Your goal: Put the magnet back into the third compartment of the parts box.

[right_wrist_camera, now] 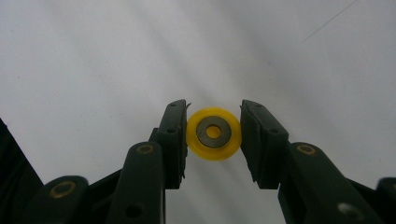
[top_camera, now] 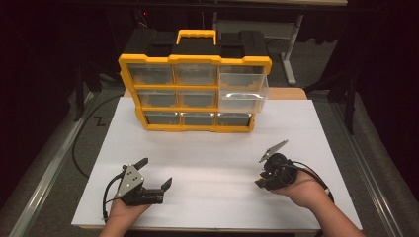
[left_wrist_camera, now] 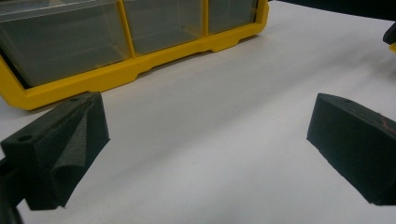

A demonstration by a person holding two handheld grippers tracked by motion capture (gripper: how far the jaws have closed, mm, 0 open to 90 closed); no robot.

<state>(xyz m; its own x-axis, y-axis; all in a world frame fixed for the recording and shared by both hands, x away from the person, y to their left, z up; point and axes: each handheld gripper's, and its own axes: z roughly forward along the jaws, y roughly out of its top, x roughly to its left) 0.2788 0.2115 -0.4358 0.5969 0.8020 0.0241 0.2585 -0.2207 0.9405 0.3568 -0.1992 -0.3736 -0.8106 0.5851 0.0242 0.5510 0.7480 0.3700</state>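
A small yellow wheel (right_wrist_camera: pixel 214 150) with a grey metal washer in its middle sits between the jaws of my right gripper (right_wrist_camera: pixel 213 122), which is shut on it just above the white table top. In the high view my right gripper (top_camera: pixel 262 180) is at the right front of the table, pointing down. At the left front my left gripper (top_camera: pixel 156 172) stands open with nothing between its black foam pads (left_wrist_camera: pixel 70 140); it faces the organiser. The yellow-framed organiser (top_camera: pixel 193 127) of clear drawers stands upright at the back, with its upper right drawer (top_camera: pixel 243 91) pulled out.
The white table top (top_camera: pixel 212 148) ends at a front edge just under both hands. The organiser's bottom rail (left_wrist_camera: pixel 140 70) runs across the left gripper view ahead of the jaws. Dark floor, a cable and table legs surround the table.
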